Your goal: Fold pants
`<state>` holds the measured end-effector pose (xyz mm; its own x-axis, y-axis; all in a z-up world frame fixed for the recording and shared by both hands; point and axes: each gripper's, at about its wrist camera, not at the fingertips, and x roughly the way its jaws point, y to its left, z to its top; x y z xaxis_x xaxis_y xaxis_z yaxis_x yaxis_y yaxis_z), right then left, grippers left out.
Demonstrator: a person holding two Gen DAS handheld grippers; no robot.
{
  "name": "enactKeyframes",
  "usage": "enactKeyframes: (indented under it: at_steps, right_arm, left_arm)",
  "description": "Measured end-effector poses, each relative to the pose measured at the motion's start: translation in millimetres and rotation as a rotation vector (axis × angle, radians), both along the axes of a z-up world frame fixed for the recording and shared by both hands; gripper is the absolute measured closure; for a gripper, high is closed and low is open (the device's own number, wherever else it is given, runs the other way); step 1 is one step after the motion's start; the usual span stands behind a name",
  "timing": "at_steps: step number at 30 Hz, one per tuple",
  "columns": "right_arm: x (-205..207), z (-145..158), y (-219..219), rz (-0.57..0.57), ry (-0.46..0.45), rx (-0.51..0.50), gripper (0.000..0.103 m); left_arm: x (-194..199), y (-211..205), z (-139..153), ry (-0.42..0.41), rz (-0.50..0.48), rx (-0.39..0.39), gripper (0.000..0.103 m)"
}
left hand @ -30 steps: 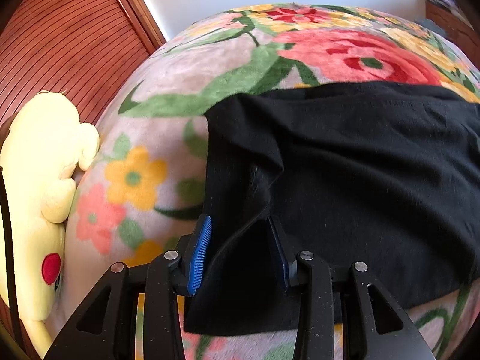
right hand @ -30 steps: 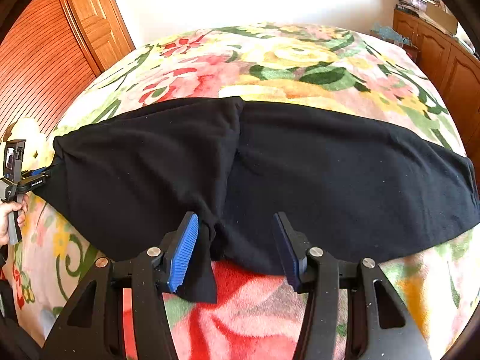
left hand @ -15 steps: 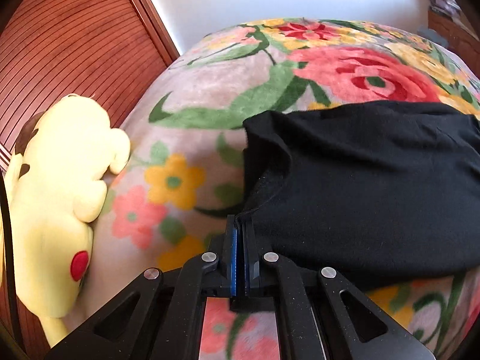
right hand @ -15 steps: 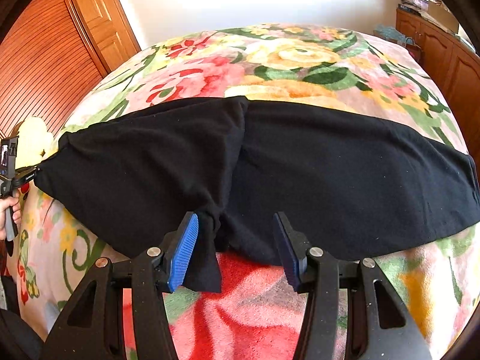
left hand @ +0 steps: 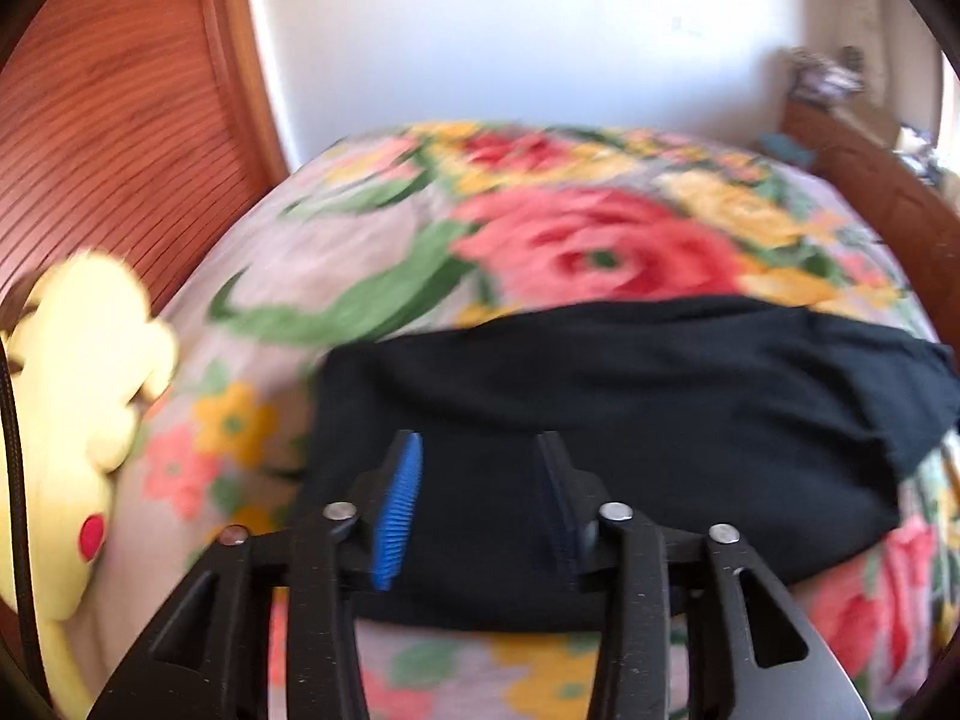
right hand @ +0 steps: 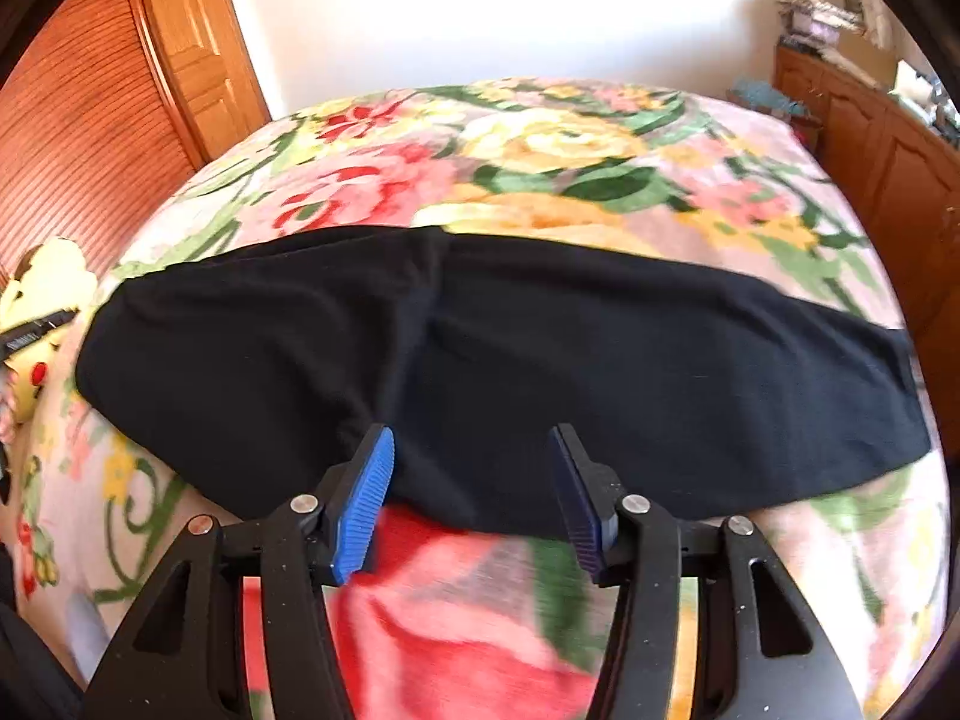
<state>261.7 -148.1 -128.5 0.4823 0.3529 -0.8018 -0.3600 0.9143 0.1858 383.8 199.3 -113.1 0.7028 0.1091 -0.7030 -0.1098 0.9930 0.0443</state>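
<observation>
The black pants [right hand: 540, 360] lie spread sideways across the floral blanket [right hand: 540, 150] on the bed. In the left wrist view the pants [left hand: 660, 408] fill the middle, with their left end just ahead of my left gripper [left hand: 477, 456]. That gripper is open and empty, its fingers over the cloth's left end. My right gripper [right hand: 471, 450] is open and empty, its fingertips over the pants' near edge around the middle seam. The left wrist view is blurred by motion.
A yellow plush toy [left hand: 72, 408] lies at the bed's left edge, also visible in the right wrist view [right hand: 42, 300]. A wooden slatted door [right hand: 78, 120] stands on the left, a wooden cabinet [right hand: 888, 138] on the right, a white wall behind.
My left gripper closed on the pants' left end, pulled it left, then opened and let go, and has drawn back. My right gripper stayed open and lifted slightly.
</observation>
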Motion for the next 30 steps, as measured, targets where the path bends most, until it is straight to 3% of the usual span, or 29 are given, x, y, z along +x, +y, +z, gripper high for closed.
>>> enactKeyframes:
  at_steps: [1, 7, 15, 20, 30]
  right_arm:
    - [-1, 2, -9, -0.009, -0.006, -0.01, 0.034]
    - [2, 13, -69, -0.115, -0.026, -0.025, 0.028]
    - [22, -16, -165, -0.272, 0.039, -0.016, 0.028]
    - [33, -29, -225, -0.445, 0.064, 0.052, 0.028]
    - [48, -53, -277, -0.57, 0.08, 0.067, 0.029]
  left_arm:
    - [-1, -12, 6, -0.016, -0.021, -0.012, 0.053]
    - [-8, -91, 29, -0.069, -0.139, -0.023, 0.043]
    - [-9, -181, 30, -0.084, -0.238, -0.059, 0.043]
    - [-2, -214, 17, -0.07, -0.25, -0.039, 0.043]
    - [10, -226, -9, -0.036, -0.298, -0.051, 0.043]
